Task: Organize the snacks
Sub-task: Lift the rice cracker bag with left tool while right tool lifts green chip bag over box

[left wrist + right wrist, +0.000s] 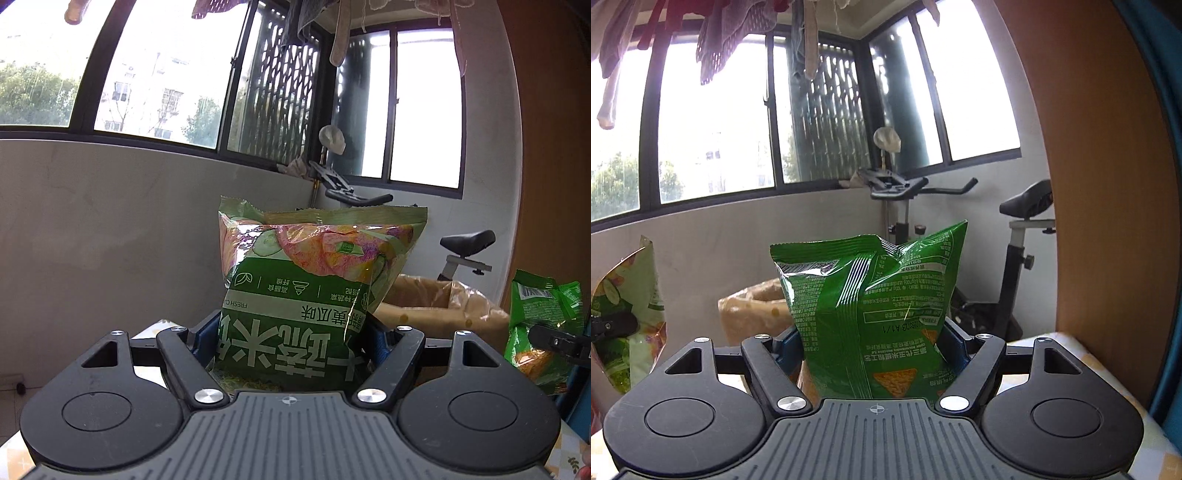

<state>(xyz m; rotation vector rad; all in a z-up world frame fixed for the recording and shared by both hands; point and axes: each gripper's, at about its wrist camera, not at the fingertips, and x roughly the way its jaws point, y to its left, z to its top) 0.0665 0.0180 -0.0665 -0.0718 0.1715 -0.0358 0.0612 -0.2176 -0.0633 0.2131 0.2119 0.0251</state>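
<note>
My left gripper (291,336) is shut on a green snack bag with pink and cucumber print (314,280), held upside down and raised off the table. My right gripper (873,343) is shut on a plain green chip bag (871,306), its back side with small print facing me, also lifted. The blue pads of each gripper press the sides of its bag. The chip bag (539,325) and the right gripper's finger show at the right edge of the left wrist view. At the left edge of the right wrist view the cucumber-print bag (628,317) appears.
An open cardboard box lined with brown paper (443,306) stands behind the bags. An exercise bike (1015,236) sits by the windows. A wooden panel (1108,184) rises on the right. Laundry hangs overhead. A table with a patterned cloth (1082,354) lies below.
</note>
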